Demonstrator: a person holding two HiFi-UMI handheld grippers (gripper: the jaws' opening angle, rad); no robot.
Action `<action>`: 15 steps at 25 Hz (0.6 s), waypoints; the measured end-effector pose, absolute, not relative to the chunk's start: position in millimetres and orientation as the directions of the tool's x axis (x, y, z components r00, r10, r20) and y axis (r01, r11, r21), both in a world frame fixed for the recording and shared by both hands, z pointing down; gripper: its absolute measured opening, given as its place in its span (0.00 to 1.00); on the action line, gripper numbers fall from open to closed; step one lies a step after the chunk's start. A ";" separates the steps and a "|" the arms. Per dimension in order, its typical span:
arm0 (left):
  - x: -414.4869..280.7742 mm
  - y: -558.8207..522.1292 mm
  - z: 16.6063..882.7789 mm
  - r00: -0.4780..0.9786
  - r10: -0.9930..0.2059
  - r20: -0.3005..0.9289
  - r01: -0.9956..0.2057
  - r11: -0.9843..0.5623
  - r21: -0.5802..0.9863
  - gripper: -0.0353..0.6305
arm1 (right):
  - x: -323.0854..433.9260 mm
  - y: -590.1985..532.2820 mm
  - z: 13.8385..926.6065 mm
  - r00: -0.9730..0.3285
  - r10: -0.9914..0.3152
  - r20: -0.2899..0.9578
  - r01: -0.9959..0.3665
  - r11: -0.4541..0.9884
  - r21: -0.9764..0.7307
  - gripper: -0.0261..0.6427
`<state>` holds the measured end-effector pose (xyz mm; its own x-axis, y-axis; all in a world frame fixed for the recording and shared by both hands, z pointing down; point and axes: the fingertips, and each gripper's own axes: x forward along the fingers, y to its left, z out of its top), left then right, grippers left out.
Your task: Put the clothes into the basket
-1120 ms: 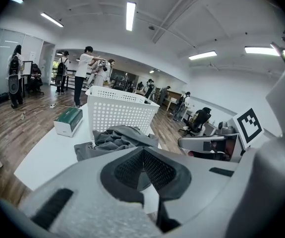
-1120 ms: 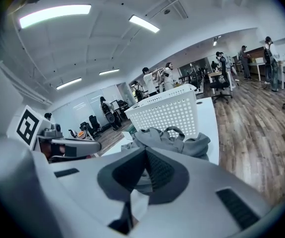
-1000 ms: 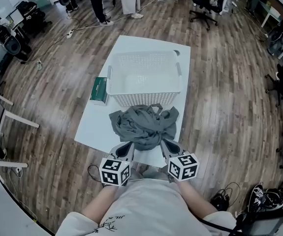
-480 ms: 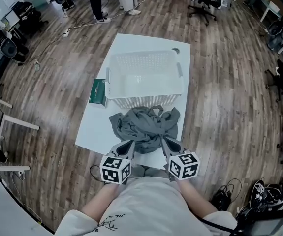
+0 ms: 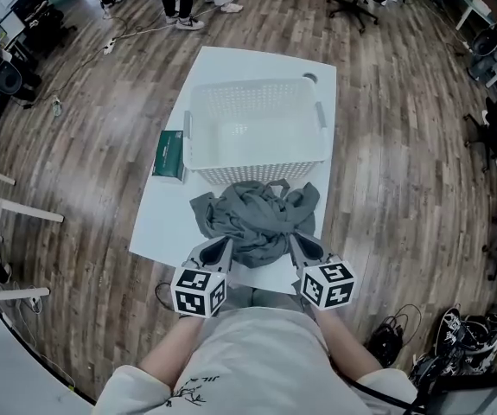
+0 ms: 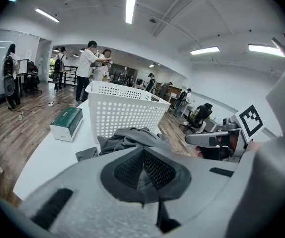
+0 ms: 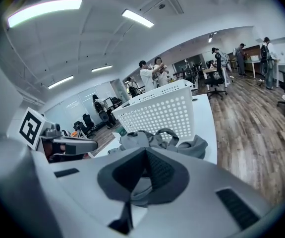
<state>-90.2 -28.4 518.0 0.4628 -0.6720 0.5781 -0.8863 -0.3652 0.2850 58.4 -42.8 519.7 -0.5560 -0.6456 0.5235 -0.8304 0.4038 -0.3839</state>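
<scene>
Clearly, both tongs are closed at the near edge of the grey clothes, which lie outside the basket.

The grey clothes [image 5: 257,219] are a crumpled heap on the white tabletop [image 5: 166,227], just in front of the white perforated basket [image 5: 257,172] and touching its near wall. The left tongs [image 5: 222,245] and the right tongs [image 5: 298,241] are at the near side of the tabletop, one at each near corner of the heap, and both point slanted down toward it. In each gripper view the two dark pads meet in a narrow V, with grey cloth right at their tips. Whether any cloth is pinched between them, I cannot tell. A green box [image 5: 169,154] lies on the tabletop just beside the left wall of the basket. Around the tabletop is a wooden floor [image 5: 404,188].
</scene>
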 end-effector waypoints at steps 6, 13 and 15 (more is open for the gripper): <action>-97.0 -28.6 530.8 0.461 -0.665 0.587 -0.887 -0.355 0.294 0.08 | 58.5 -51.2 522.5 -0.550 -0.669 0.500 -0.833 0.397 -0.385 0.06; -101.1 -28.7 550.6 0.476 -0.629 0.615 -0.880 -0.351 0.321 0.42 | 54.9 -58.6 539.3 -0.560 -0.643 0.522 -0.829 0.434 -0.354 0.46; -99.7 -30.0 556.0 0.492 -0.607 0.624 -0.870 -0.363 0.333 0.50 | 50.7 -59.8 545.4 -0.574 -0.614 0.541 -0.815 0.492 -0.306 0.54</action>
